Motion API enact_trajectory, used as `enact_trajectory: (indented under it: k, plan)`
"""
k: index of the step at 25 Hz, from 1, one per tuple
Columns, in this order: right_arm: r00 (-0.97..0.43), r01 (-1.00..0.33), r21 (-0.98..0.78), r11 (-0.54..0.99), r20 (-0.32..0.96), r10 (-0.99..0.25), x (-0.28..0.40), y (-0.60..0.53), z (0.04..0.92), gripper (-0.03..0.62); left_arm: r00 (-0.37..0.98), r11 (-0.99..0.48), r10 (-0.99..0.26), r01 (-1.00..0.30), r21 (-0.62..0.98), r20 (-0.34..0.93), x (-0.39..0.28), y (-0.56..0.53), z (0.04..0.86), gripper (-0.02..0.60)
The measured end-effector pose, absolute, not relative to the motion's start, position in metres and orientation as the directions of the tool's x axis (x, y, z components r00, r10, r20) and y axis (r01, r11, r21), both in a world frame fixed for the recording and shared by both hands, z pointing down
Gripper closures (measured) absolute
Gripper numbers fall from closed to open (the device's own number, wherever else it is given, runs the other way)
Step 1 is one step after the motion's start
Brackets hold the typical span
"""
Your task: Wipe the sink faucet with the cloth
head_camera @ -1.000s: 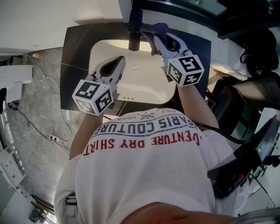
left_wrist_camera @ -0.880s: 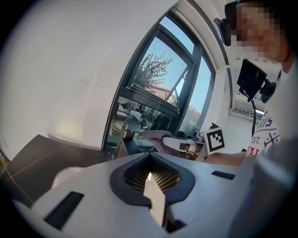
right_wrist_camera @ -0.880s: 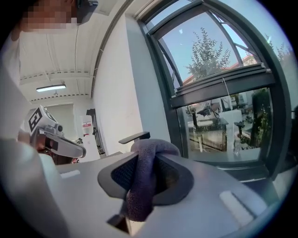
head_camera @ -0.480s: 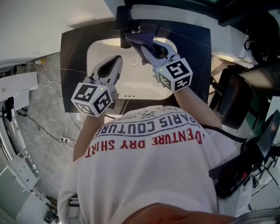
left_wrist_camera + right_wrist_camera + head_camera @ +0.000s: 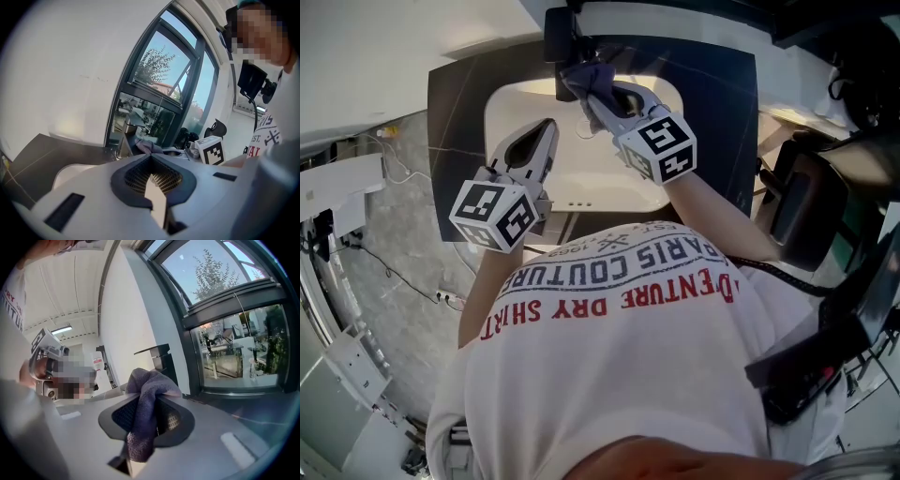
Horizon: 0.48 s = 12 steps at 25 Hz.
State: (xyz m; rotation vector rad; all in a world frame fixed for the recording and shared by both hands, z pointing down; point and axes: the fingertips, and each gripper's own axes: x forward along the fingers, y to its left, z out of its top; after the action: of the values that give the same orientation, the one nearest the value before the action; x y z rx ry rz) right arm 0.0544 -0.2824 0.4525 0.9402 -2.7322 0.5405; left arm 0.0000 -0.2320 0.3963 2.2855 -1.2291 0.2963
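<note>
Head view, left side: grey floor with a thin cable lying on it. Next a dark countertop carrying a white sink.

The left gripper hangs over the sink's front-left part, jaws pointing toward the back rim. In the left gripper view its jaws are pressed together with nothing between them. It is well apart from the faucet.

The faucet is a dark, square-edged block at the middle of the sink's back rim. In the right gripper view it stands upright in front of a white wall, with a dark-framed window to its right.

The cloth, purple-grey terry, is bunched right against the faucet's right side, above the back of the basin. It looks to touch the faucet, but contact is not clear from either view. The right gripper reaches in from the sink's front-right toward the back rim and pinches this cloth. In the right gripper view the cloth is clamped between the jaws, with a wad sticking out past the tips and a tail hanging back over the pads.

Bottom of the head view: the person's white printed shirt. Far right: dark gear, not identifiable.
</note>
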Motion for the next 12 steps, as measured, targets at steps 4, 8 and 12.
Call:
enact_trajectory:
  k: [4, 8, 12]
  plan:
    - [-0.768, -0.632, -0.238, 0.737, 0.314, -0.558, 0.049, -0.298, 0.453, 0.525, 0.564, -0.452, -0.710, -0.824, 0.341, 0.422, -0.002, -0.233, 0.396, 0.580]
    - [-0.744, -0.657, -0.203, 0.726, 0.327, -0.582, 0.049, -0.323, 0.452, 0.525, 0.562, -0.449, -0.713, -0.826, 0.341, 0.420, -0.005, -0.232, 0.396, 0.580]
    - [-0.722, -0.680, -0.188, 0.709, 0.344, -0.601, 0.051, -0.345, 0.454, 0.525, 0.565, -0.451, -0.708, -0.823, 0.344, 0.423, -0.004, -0.234, 0.398, 0.580]
